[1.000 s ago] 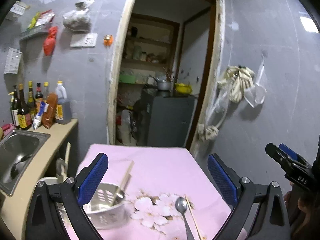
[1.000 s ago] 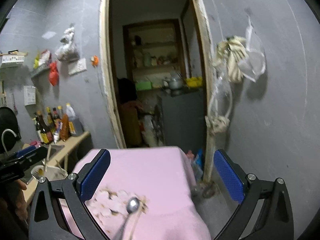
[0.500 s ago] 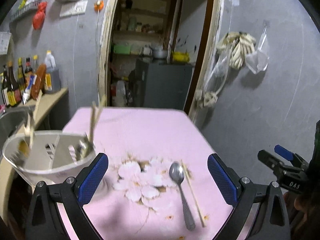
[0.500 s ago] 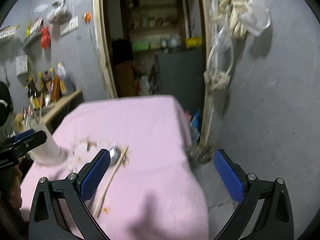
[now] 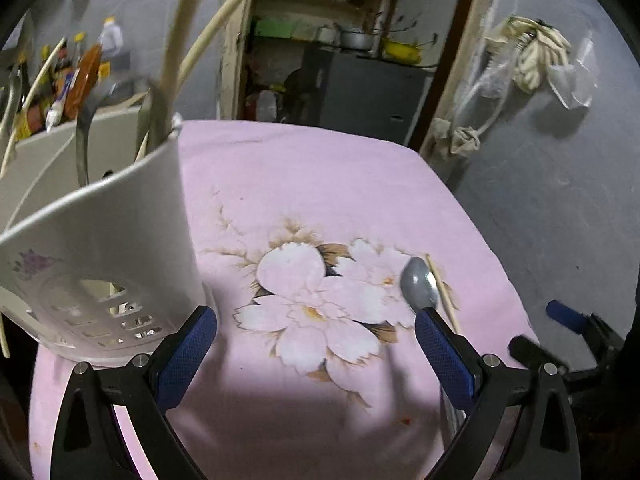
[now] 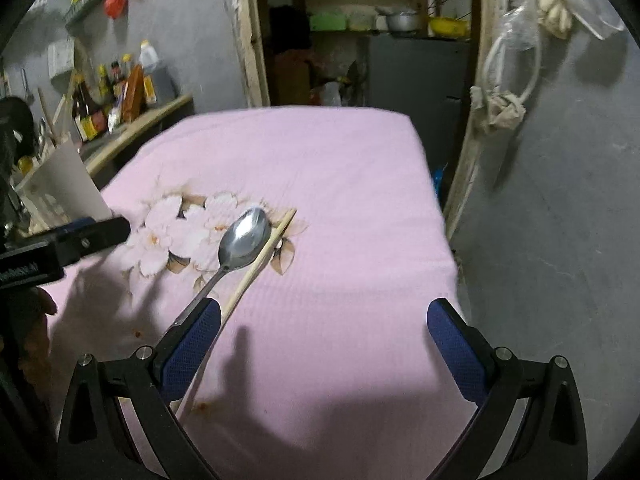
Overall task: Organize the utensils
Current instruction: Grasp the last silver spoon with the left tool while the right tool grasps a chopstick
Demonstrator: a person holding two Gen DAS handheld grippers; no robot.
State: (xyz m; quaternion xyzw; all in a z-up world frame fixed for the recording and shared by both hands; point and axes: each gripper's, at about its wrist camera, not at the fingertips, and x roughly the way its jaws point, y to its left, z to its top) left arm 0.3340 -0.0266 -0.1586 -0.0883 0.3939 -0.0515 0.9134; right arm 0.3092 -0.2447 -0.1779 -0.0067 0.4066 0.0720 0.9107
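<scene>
A metal spoon [image 6: 245, 238] and a single wooden chopstick [image 6: 260, 262] lie side by side on the pink flowered tablecloth [image 6: 320, 160]; the spoon [image 5: 418, 285] and chopstick [image 5: 442, 292] also show in the left wrist view. A white utensil holder [image 5: 104, 232] stands at the table's left, with chopsticks and metal utensils in it; it shows small in the right wrist view [image 6: 64, 184]. My left gripper [image 5: 316, 344] is open and empty, just right of the holder. My right gripper [image 6: 320, 340] is open and empty, low over the table, its left finger [image 6: 192, 344] over the spoon's handle.
A counter with sauce bottles [image 6: 116, 96] runs along the left wall. A doorway [image 6: 360, 40] behind the table opens onto shelves and a grey cabinet. A bag and cloth hang on the right wall [image 5: 532, 60]. The table's right edge [image 6: 440, 240] drops to the floor.
Both grippers have dropped and tilted down toward the table. The holder now looms large at the left gripper's left. The spoon and chopstick are much closer to the right gripper.
</scene>
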